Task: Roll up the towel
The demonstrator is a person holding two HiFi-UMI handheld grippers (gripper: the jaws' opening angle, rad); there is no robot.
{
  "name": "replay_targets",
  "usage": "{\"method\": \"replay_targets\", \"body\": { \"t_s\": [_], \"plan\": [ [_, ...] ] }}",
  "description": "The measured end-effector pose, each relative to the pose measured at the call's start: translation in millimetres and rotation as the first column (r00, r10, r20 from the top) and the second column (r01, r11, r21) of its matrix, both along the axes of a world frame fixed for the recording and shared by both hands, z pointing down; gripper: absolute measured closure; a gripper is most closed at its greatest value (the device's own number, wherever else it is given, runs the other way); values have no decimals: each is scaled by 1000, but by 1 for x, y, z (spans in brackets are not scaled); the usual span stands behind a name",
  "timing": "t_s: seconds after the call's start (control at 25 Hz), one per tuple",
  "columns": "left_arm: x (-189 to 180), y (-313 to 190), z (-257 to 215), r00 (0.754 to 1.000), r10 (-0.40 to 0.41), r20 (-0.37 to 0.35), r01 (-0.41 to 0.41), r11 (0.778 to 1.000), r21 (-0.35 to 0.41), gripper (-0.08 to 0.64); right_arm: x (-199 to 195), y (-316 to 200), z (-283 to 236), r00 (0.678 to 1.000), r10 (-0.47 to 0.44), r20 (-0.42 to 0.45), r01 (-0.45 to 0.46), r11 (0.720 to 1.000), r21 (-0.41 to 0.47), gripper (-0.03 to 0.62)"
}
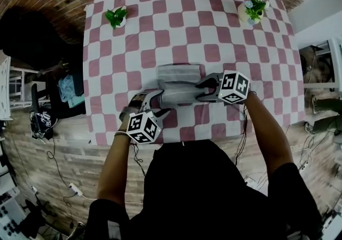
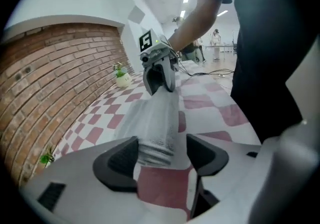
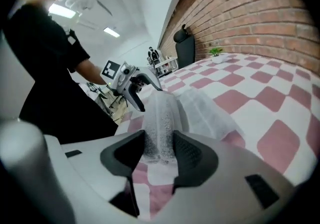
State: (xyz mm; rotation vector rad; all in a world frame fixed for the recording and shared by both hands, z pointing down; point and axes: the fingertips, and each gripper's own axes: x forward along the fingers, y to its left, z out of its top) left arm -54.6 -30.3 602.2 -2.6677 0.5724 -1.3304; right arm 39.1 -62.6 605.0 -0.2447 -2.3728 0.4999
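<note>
A pale grey towel [image 1: 179, 76] lies on the checkered table [image 1: 181, 25] near its front edge; the near part is rolled into a tube [image 1: 179, 96] and the far part lies flat. My left gripper [image 1: 157, 104] is at the roll's left end. In the left gripper view the roll [image 2: 152, 123] sits between the jaws of my left gripper [image 2: 161, 148], against the left pad with a gap at the right pad. My right gripper [image 1: 200, 92] is at the roll's right end. In the right gripper view both pads of my right gripper [image 3: 159, 148] press on the towel [image 3: 162, 118].
Two small potted plants stand at the table's far corners, one left [image 1: 116, 17] and one right [image 1: 252, 9]. The table's front edge runs just behind both grippers. Chairs, cables and clutter [image 1: 43, 116] crowd the floor to the left.
</note>
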Motion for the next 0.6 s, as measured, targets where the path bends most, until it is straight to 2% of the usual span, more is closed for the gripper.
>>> {"method": "replay_targets", "body": {
  "t_s": [0.08,0.12,0.2,0.28,0.32,0.36,0.44,0.48,0.52,0.56,0.6],
  "plan": [
    [-4,-18,0,998,-57,-35,56,998,-29,334,-2,-10,-2,1000,7,2,-7,997,-73,407],
    [-6,-26,-1,994,-89,-60,86,995,-58,339,-2,-18,-4,1000,27,10,-26,996,-82,401],
    [-10,-43,-4,984,-150,-98,140,985,-104,342,-2,-39,-9,993,109,42,-107,993,-40,391],
    [-14,-59,-7,972,-200,-121,186,976,-117,342,1,-65,-16,971,224,88,-230,971,68,382],
    [-15,-68,-9,965,-226,-130,212,970,-117,344,4,-78,-19,954,279,109,-293,945,143,380],
    [-17,-77,-10,957,-257,-137,241,963,-118,347,7,-91,-21,936,330,125,-350,909,227,379],
    [-21,-94,-10,935,-325,-139,310,943,-118,348,13,-112,-30,891,425,162,-453,805,383,379],
    [-23,-101,-10,923,-359,-137,344,931,-118,354,14,-117,-40,865,460,202,-500,752,429,382],
    [-25,-108,-9,911,-390,-135,376,919,-118,353,13,-116,-53,841,477,255,-540,711,450,383],
    [-28,-115,-9,898,-418,-136,404,907,-121,353,9,-108,-68,827,471,307,-562,688,459,385],
    [-29,-120,-10,887,-440,-140,425,897,-126,353,2,-95,-80,831,442,337,-556,682,476,392]
  ]
}}
